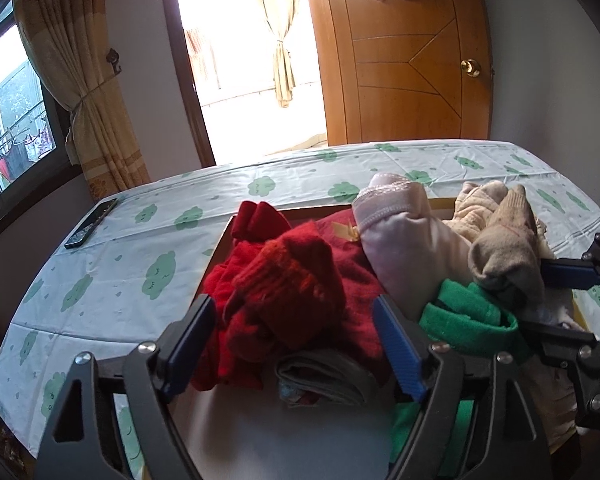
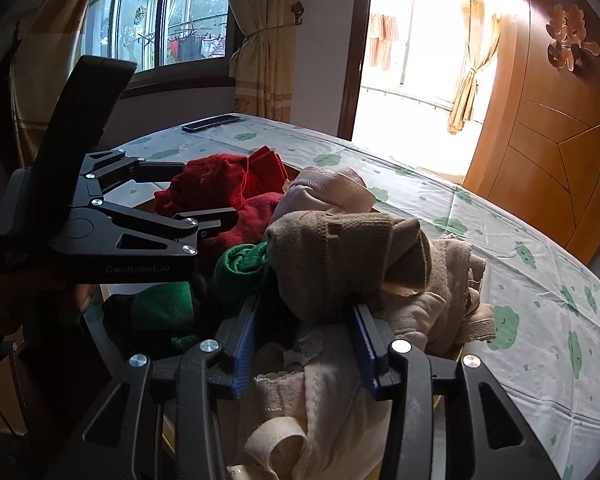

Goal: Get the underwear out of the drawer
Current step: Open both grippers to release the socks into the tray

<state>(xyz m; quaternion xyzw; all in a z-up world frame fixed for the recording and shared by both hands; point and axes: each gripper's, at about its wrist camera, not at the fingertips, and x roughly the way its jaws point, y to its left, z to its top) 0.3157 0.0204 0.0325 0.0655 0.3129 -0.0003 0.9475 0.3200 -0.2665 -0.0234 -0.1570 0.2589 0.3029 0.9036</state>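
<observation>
Left tongs [image 1: 296,340] stand wide, released, straddling the red knitwear [image 1: 288,292] low in the frame without pressing it. Right tongs [image 2: 304,344] are parted, a tan sock [image 2: 340,264] and cream underwear [image 2: 320,400] between the pads; whether they press, I cannot tell. The drawer [image 1: 220,248] lies on the cloud-print worktop [image 1: 140,248], bare cloth left and beyond.

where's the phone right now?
The phone lies flat on the cloud-print sheet, left of the drawer in the left wrist view, near the sheet's far edge below the window curtain.
</observation>
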